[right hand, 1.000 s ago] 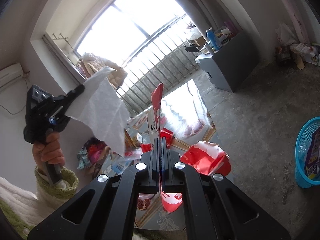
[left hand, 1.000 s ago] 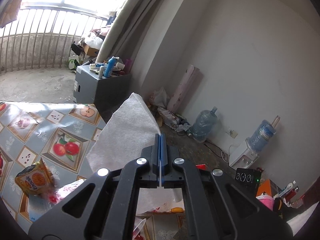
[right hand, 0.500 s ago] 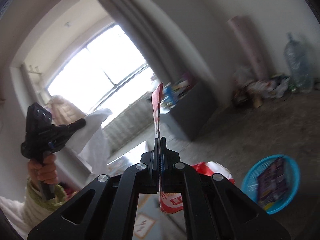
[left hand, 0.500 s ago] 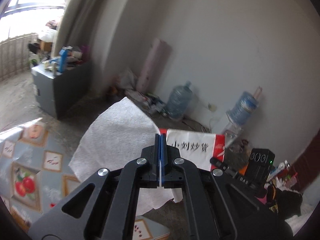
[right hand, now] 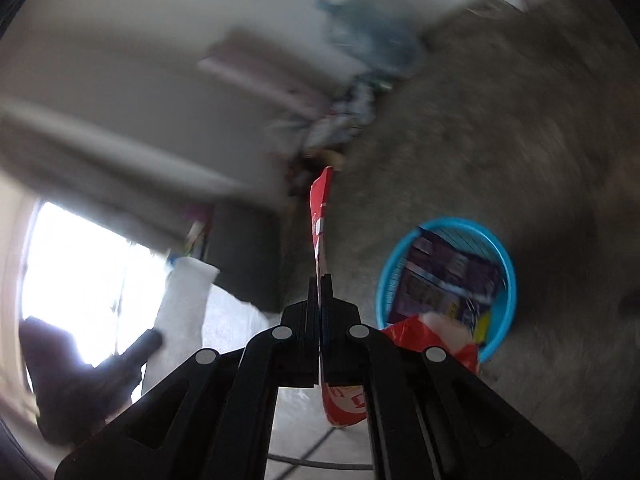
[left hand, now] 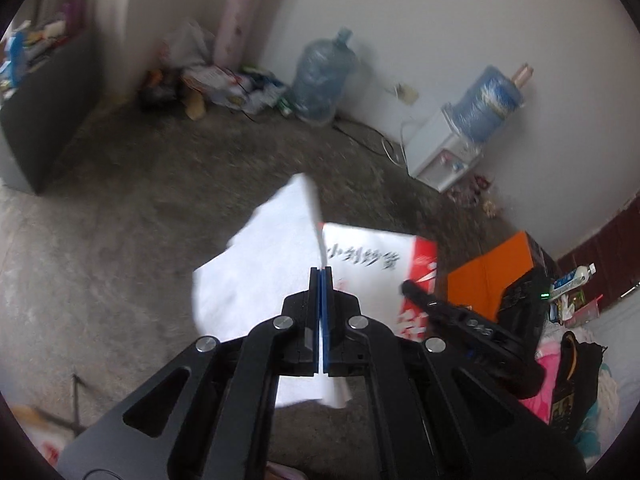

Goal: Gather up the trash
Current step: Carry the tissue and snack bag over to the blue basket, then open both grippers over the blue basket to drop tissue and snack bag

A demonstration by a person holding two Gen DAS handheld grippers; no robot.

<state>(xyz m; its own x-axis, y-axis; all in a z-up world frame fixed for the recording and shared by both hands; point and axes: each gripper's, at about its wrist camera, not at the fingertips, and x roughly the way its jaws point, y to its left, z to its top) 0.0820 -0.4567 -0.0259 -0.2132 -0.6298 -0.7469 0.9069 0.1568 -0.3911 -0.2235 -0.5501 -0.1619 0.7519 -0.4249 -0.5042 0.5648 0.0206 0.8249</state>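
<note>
Two loads, one target: blue basket (right hand: 506, 280) on the floor sits ahead-right of your right gripper (right hand: 320, 280), clamped on red wrapper (right hand: 320, 216). Left gripper (left hand: 320, 276), pinching white tissue (left hand: 256, 272), looks farther off, though blur hampers judging.

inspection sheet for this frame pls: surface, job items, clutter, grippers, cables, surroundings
Surface: bare grey concrete floor; no table surface identifiable in these blurred views.
Job's things: white paper towel and red-and-white snack bag both in the air; blue basket on the floor, purple packaging already inside.
Clutter: litter pile at the wall base; orange box; clothes at lower right.
Grippers: left gripper shut on the paper towel; right gripper shut on the snack bag.
Cables: a cord runs over the floor towards the water dispenser.
Surroundings: white walls, spare water jug, grey cabinet, bright window.
</note>
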